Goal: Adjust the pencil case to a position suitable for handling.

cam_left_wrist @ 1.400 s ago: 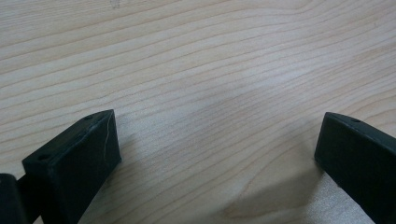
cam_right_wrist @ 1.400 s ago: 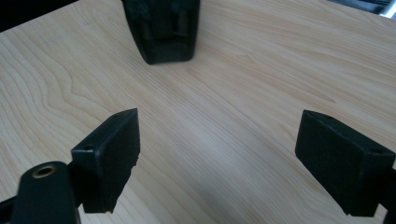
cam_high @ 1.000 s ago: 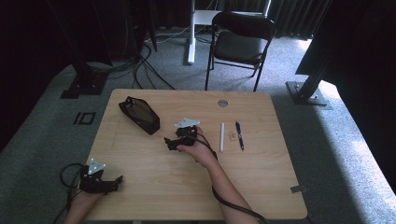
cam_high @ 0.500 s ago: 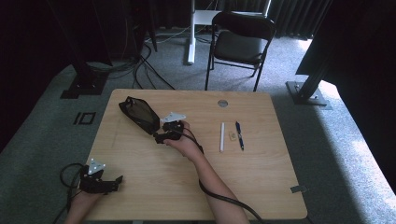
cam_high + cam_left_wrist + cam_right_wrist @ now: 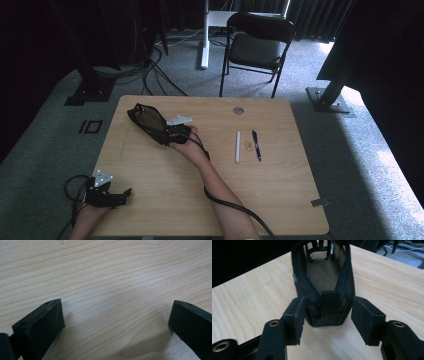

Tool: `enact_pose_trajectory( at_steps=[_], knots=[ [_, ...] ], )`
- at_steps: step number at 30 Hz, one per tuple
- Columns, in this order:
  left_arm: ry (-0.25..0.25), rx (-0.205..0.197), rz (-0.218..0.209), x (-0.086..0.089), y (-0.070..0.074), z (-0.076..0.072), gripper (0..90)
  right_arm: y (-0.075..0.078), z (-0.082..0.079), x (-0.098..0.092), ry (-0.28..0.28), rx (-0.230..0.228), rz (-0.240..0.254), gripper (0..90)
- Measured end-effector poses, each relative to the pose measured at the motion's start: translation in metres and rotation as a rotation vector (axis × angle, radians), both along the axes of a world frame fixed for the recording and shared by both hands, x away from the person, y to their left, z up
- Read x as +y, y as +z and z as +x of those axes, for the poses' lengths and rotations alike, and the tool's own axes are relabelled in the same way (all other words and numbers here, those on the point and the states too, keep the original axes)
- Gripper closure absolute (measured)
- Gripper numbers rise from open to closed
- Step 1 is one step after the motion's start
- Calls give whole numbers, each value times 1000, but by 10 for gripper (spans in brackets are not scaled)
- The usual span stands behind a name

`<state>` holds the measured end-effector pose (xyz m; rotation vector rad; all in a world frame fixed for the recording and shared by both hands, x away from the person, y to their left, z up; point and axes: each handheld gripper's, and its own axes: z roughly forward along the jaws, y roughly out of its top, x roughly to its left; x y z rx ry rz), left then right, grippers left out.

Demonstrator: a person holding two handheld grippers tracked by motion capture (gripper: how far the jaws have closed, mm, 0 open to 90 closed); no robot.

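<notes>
A black mesh pouch (image 5: 146, 119) lies open on the wooden table (image 5: 280, 200) at the back left. My right gripper (image 5: 168, 135) is at the pouch's near end. In the right gripper view the pouch (image 5: 324, 277) has its end between the jaws of my right gripper (image 5: 327, 315). The jaws have just been closing; the pads stand right beside the pouch's walls without visibly squeezing them. My left gripper (image 5: 125, 194) rests at the table's front left corner. In its own view my left gripper (image 5: 116, 315) is open over bare wood.
A white pen (image 5: 238, 146), a small tan piece (image 5: 248, 145) and a dark blue pen (image 5: 256, 145) lie right of centre. A round cable port (image 5: 238, 110) sits near the far edge. A black folding chair (image 5: 257, 47) stands behind the table.
My right hand has moved left and back from the table's middle to the pouch's near end, and its jaws have narrowed around it. The left hand has stayed put.
</notes>
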<state>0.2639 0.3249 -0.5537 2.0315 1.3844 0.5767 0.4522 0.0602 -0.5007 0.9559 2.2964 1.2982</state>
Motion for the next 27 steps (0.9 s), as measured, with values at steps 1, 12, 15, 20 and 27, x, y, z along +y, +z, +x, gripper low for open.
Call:
enact_pose_trajectory(
  at_steps=[1,12,15,20,27],
  knots=[
    [0,0,0,0,0,0,4,0,1,1,-4,-4,-5,454],
    [2,-1,-2,0,0,0,4,-4,10,7,-36,5,19,574],
    [1,-1,-1,0,0,0,4,-5,12,8,-19,16,-2,645],
    [2,-1,-1,0,0,0,4,-5,9,6,-8,40,-10,730],
    [1,-2,-1,0,0,0,4,-4,5,2,-18,53,-5,731]
  ],
)
